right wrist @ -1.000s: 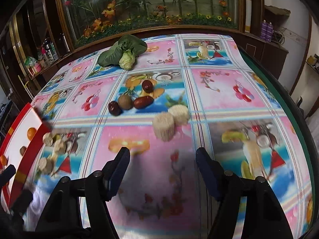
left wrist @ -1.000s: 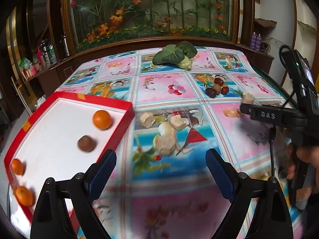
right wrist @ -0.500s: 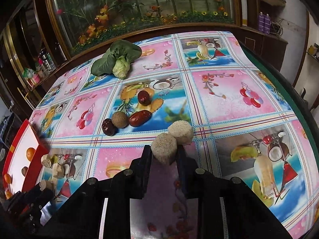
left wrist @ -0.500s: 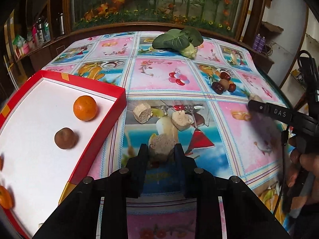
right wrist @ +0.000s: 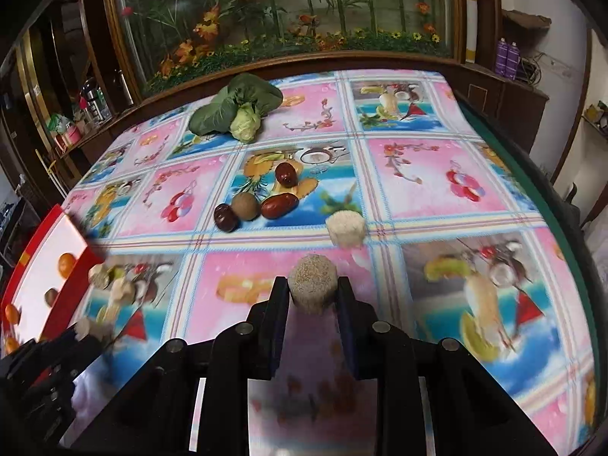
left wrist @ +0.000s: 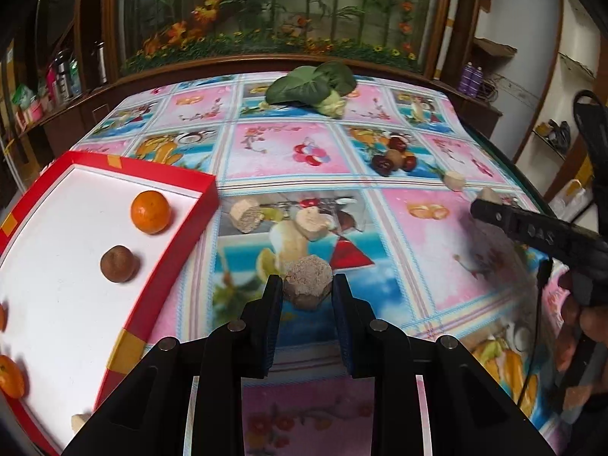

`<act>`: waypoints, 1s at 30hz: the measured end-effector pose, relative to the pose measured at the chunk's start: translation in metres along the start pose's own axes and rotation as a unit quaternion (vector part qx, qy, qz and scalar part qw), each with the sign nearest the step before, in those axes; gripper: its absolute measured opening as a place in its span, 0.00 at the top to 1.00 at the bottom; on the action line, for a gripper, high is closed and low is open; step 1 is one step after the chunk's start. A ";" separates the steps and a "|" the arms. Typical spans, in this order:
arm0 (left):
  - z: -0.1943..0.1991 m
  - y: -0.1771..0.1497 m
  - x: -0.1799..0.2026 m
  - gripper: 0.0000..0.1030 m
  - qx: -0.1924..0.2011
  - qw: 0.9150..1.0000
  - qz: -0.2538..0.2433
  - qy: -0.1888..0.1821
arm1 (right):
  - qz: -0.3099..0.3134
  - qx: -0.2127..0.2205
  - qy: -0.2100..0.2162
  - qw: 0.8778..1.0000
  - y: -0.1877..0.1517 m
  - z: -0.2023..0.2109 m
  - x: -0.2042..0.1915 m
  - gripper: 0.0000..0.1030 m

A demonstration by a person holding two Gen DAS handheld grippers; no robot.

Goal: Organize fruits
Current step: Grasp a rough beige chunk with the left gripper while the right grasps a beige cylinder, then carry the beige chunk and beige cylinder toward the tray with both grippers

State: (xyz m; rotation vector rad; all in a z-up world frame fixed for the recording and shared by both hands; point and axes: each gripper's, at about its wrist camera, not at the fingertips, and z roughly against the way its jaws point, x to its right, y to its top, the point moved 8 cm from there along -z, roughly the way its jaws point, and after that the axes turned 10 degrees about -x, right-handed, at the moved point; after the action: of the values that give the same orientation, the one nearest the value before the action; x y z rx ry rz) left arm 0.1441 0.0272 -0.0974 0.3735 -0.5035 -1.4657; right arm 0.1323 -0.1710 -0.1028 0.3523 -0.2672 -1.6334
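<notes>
A tan, rough-faced chunk (left wrist: 307, 284) sits pinched between the jaws of the left gripper (left wrist: 307, 296), whose pads press on its two sides; the jaws have just been closing on it. It lies just off the right wall of the red tray (left wrist: 167, 262), which rests at the desk's left edge. On the tray's white floor are an orange (left wrist: 149, 211), a brown round fruit (left wrist: 117, 264) nearer the camera, and more oranges, one (left wrist: 11, 376) at the tray's near left. Just beyond the held chunk, two similar tan pieces (left wrist: 246, 214) and (left wrist: 311, 223) lie on the patterned cloth (left wrist: 437, 250).

The right gripper (right wrist: 312, 296) likewise clamps a pale, grainy cylinder (right wrist: 312, 283), its jaws having just closed onto it, with the piece squeezed between the pads. A second pale cylinder (right wrist: 346, 228) stands just behind it, apart. Toward the desk's middle, three dark red dates (right wrist: 279, 205) cluster around a brown round fruit (right wrist: 246, 206). Near the far edge lies a leafy green vegetable (right wrist: 237, 112). In the left wrist view, the right gripper's black body and the hand (left wrist: 592, 319) holding it show at the desk's right side.
</notes>
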 end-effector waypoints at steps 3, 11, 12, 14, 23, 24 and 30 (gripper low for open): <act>0.006 -0.001 0.005 0.76 0.010 1.000 -0.011 0.000 | 0.002 0.002 -0.008 1.000 -0.016 0.014 0.002 0.75; 0.034 -0.003 0.010 0.76 0.030 0.999 -0.014 0.000 | -0.003 0.005 -0.015 1.000 -0.050 0.042 0.000 0.75; 0.039 -0.004 0.010 0.76 0.031 0.999 -0.013 0.001 | -0.002 0.007 -0.016 1.000 -0.052 0.046 -0.001 0.75; 0.048 -0.008 0.006 0.76 0.032 0.999 -0.007 0.003 | 0.001 0.010 -0.014 1.000 -0.056 0.054 -0.007 0.75; 0.084 -0.025 -0.018 0.76 0.036 0.999 0.021 0.014 | 0.029 0.025 -0.006 0.999 -0.062 0.074 -0.036 0.75; 0.089 -0.026 -0.021 0.76 0.038 0.999 0.024 0.017 | 0.032 0.026 -0.005 0.999 -0.063 0.076 -0.039 0.75; 0.105 -0.034 -0.039 0.76 0.045 0.998 0.043 0.024 | 0.048 0.031 0.005 0.998 -0.066 0.082 -0.060 0.75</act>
State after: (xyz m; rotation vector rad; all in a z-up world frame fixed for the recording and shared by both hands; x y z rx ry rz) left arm 0.0578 0.0695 -0.0309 0.4514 -0.5424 -1.3504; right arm 0.0448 -0.1085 -0.0477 0.3890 -0.3237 -1.5315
